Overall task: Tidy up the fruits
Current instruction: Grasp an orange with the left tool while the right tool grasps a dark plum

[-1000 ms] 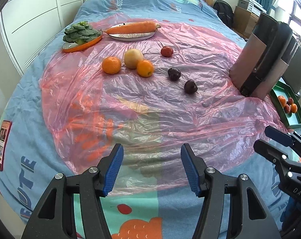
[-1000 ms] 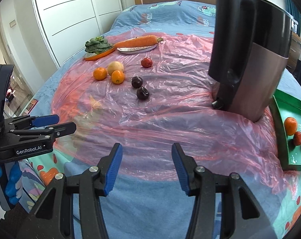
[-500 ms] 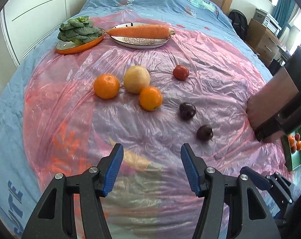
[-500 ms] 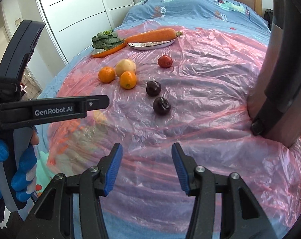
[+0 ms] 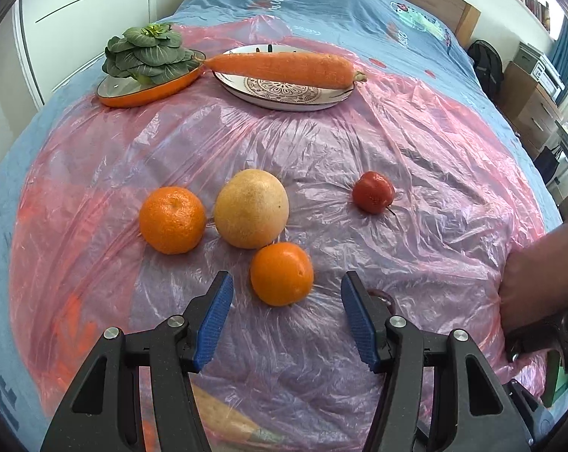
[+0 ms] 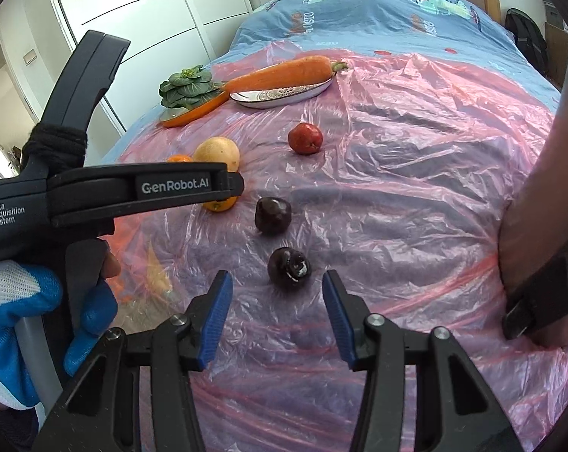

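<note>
Fruits lie on a pink plastic sheet (image 5: 359, 135). In the left wrist view my left gripper (image 5: 287, 282) is open, and an orange (image 5: 282, 274) sits just ahead of its tips, untouched. Beyond it lie a pale yellow fruit (image 5: 250, 208), a second orange (image 5: 172, 219) and a red fruit (image 5: 373, 192). A dark plum (image 5: 385, 297) peeks out behind the right finger. In the right wrist view my right gripper (image 6: 276, 282) has its jaws closing, with a dark plum (image 6: 288, 267) just ahead of the tips, not touched. Another plum (image 6: 273, 215) lies beyond.
A carrot (image 5: 284, 69) rests on a patterned plate (image 5: 284, 100), and leafy greens (image 5: 148, 52) on an orange dish (image 5: 144, 92) at the far side. A brown and black appliance (image 6: 539, 226) stands close on the right. A blue-gloved hand (image 6: 20, 301) holds the left gripper's frame (image 6: 133, 192).
Both grippers have moved forward over the sheet toward the fruits, which now look much larger. The right jaws stand slightly narrower. The appliance has slid to the right edge.
</note>
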`<state>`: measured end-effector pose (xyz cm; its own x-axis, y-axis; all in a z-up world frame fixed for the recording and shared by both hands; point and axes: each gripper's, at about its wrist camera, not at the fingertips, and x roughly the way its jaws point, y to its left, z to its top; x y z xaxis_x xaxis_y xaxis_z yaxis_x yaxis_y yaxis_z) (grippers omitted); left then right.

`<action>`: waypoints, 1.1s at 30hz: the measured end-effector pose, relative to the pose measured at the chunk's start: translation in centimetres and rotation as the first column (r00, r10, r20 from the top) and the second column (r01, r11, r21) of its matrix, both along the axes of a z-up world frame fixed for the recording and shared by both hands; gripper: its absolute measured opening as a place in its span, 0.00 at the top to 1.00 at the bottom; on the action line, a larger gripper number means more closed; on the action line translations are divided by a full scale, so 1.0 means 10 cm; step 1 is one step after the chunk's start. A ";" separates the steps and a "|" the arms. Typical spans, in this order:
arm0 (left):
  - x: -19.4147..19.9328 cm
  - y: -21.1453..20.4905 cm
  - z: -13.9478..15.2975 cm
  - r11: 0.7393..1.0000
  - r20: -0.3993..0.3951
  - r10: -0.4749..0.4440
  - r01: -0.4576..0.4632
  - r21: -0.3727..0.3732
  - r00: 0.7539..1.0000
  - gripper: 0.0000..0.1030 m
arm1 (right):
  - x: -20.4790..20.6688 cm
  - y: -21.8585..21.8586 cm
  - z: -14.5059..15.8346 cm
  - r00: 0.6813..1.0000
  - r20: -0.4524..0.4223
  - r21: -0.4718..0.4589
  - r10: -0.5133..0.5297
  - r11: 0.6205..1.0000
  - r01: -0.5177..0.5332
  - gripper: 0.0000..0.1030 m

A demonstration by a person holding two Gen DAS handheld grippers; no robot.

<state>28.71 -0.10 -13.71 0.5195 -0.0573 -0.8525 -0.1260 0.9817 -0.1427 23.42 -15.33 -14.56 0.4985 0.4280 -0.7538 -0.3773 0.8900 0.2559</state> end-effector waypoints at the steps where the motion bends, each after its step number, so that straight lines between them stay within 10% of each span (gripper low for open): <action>1: 0.02 0.00 -0.02 1.000 0.000 0.002 -0.002 0.002 1.000 0.48 | 0.03 0.00 -0.02 1.000 -0.002 0.003 0.004 1.000 -0.004 0.18; 33: 0.10 0.10 -0.27 1.000 0.023 -0.017 0.017 0.004 1.000 0.57 | 0.16 0.11 -0.28 0.999 -0.003 -0.033 0.055 0.998 -0.055 0.60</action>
<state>29.71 0.93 -16.37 0.5383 -0.0634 -0.8403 -0.1056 0.9842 -0.1419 25.06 -14.21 -17.40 0.4733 0.4292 -0.7692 -0.4250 0.8762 0.2274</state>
